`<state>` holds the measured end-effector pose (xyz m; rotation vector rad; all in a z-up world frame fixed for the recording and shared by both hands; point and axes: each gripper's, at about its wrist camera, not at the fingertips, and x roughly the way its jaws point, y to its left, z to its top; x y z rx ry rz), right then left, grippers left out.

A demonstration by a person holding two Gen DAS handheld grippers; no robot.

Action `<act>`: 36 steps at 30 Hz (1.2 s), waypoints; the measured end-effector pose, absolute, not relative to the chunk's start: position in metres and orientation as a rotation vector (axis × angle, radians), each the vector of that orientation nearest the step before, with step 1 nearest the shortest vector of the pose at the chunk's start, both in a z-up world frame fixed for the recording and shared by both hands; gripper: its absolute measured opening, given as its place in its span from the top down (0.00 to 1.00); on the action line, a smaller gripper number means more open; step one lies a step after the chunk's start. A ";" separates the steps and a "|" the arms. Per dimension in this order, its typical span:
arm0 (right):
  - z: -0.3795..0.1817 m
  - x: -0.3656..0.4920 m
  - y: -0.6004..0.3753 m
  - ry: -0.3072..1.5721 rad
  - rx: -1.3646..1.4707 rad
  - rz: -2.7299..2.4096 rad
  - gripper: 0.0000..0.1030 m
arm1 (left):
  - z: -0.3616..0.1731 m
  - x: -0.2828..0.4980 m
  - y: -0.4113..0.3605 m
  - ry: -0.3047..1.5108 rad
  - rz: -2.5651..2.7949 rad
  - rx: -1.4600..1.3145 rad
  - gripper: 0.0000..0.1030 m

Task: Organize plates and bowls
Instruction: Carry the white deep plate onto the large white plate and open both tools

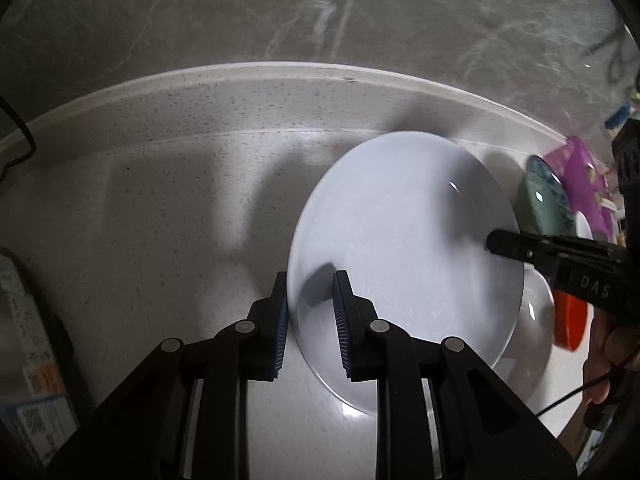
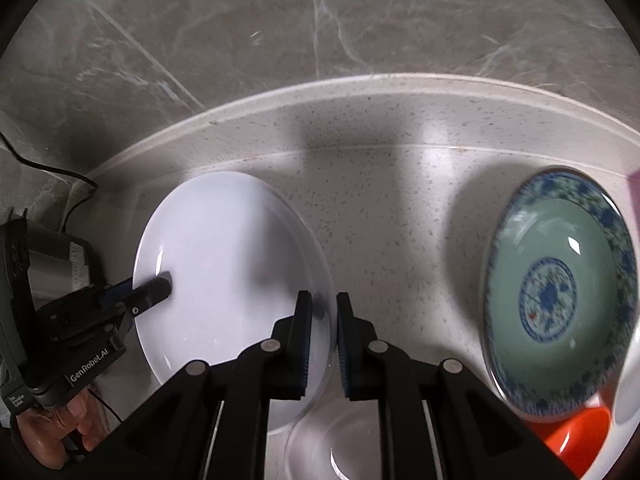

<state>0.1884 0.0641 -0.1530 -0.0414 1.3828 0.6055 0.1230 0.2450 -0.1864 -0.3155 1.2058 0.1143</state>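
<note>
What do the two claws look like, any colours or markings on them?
Both are matte black linkages with round silver pivot pins and ribbed blue pads. The left claw bears white "GenRobot.AI" lettering on its side, the right claw the letters "DAS". A thin black cable trails by each hand.

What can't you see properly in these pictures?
- Clear bowl: right wrist view, cut off by the bottom edge and hidden behind the right gripper.
- Orange dish: left wrist view, mostly behind the white plate.
- Green patterned bowl: blurred.
</note>
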 end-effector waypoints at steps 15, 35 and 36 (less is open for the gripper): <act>-0.083 0.065 -0.037 1.326 0.013 0.571 0.88 | -0.137 0.010 0.151 1.225 -0.069 -0.280 0.82; -0.126 -0.053 -0.119 1.412 0.119 0.451 0.88 | -0.193 -0.100 0.069 1.351 -0.157 -0.199 0.81; -0.130 -0.055 -0.121 1.410 0.117 0.446 0.88 | -0.196 -0.101 0.066 1.350 -0.157 -0.185 0.81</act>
